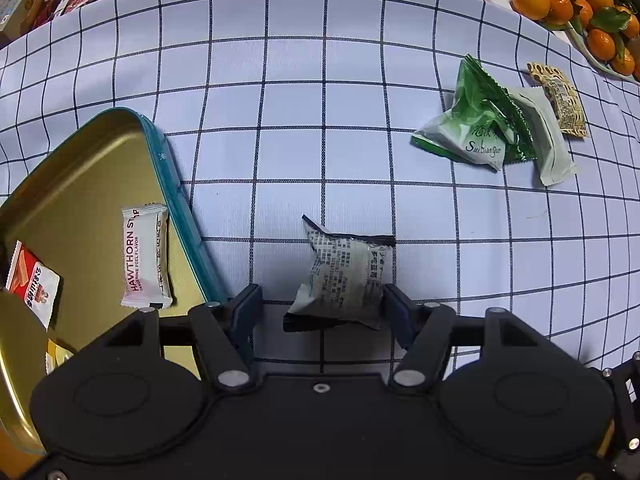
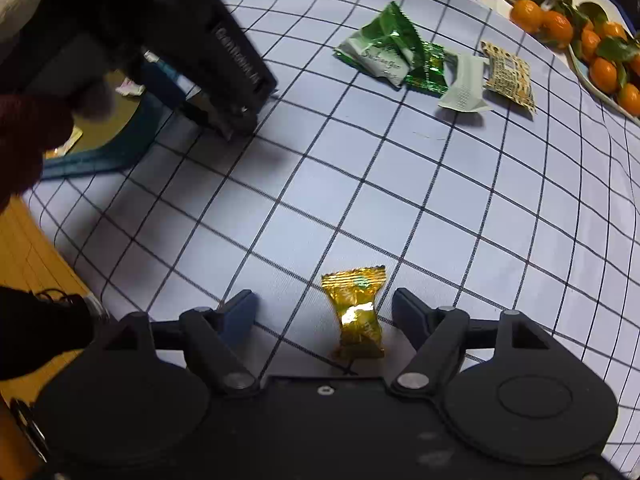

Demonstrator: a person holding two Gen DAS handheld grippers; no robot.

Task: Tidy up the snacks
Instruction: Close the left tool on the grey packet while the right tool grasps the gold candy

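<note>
Left wrist view: your left gripper (image 1: 322, 306) is released, a grey-black snack packet (image 1: 344, 280) lying loose between its fingers on the blue checked tablecloth (image 1: 320, 120), beside the gold tin (image 1: 80, 184) holding a hawthorn strip packet (image 1: 145, 256). Right wrist view alone shows your right gripper (image 2: 324, 314) released over a gold candy (image 2: 358, 314). Both views show 1 green packet pile (image 2: 384, 50) and tangerines (image 1: 560, 4) at the far edge.

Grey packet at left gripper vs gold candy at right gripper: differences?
Grey packet is matte, printed with text, squarish; gold candy is shiny foil, narrower. Packet nearly fills the left gripper gap; candy leaves the right gripper room. Both lie on the checked cloth, ungripped.
</note>
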